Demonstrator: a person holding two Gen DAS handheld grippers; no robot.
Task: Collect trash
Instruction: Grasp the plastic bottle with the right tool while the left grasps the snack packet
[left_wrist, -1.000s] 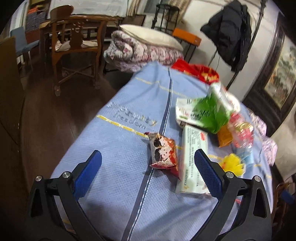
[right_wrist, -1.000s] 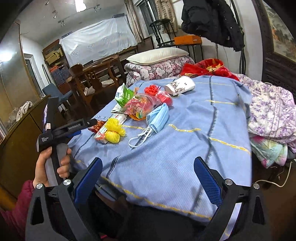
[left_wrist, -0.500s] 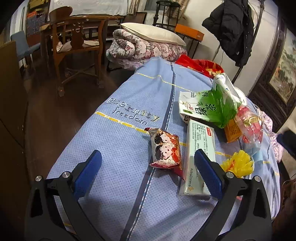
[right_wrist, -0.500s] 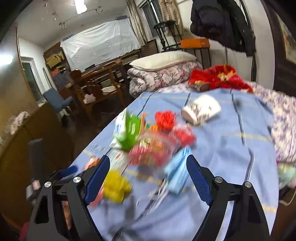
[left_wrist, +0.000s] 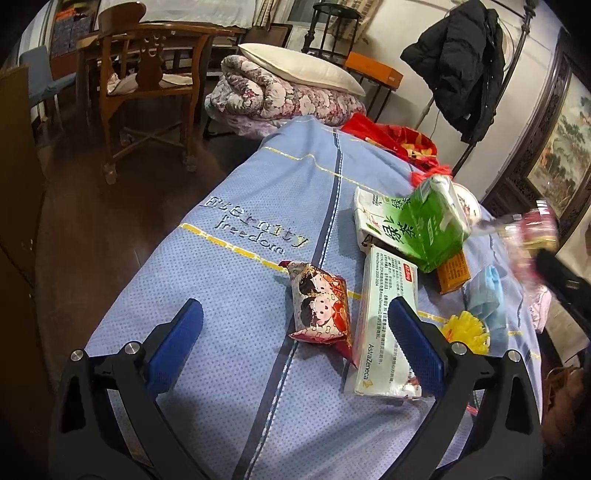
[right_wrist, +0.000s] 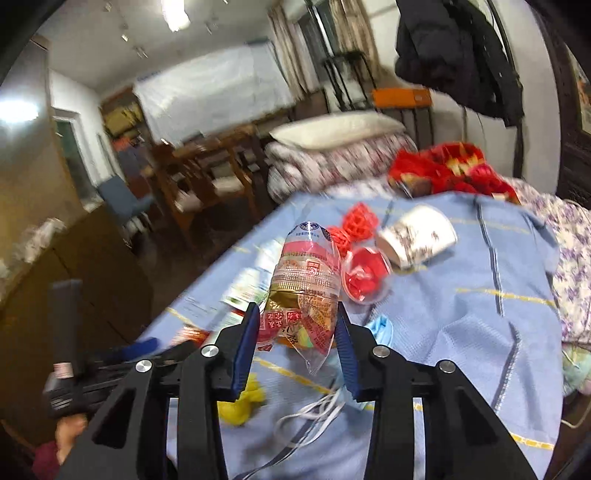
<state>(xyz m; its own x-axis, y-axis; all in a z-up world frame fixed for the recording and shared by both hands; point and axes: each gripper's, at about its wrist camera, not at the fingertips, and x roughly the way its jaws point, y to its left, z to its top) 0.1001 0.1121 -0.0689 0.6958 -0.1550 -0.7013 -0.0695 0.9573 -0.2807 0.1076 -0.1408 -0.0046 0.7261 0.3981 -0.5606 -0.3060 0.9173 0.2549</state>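
Trash lies scattered over a blue bedspread (left_wrist: 236, 288) that fills the centre of both views. In the right wrist view, the right gripper (right_wrist: 297, 334) sits at lower centre; its jaws have just been closing and now press on both sides of a clear plastic snack bag (right_wrist: 304, 284) printed in red and gold, which stands up between the 2 blue pads. Behind the bag, toward centre right, lie a red mesh wrapper (right_wrist: 356, 223), a red plastic cup (right_wrist: 365, 275) and a tipped white paper cup (right_wrist: 417, 238). A blue face mask (right_wrist: 380, 328) shows just right of the jaws, and a yellow wrapper (right_wrist: 242, 402) lies at lower centre, blurred.

In the left wrist view, the left gripper (left_wrist: 295, 343) hovers at lower centre with its jaws wide apart and nothing between the pads. Ahead of it lie a red cartoon snack packet (left_wrist: 319, 304) and, touching it on the right, a white medicine box (left_wrist: 388, 325) (marked AstraZeneca). A green tea carton (left_wrist: 428, 225) stands at centre right.
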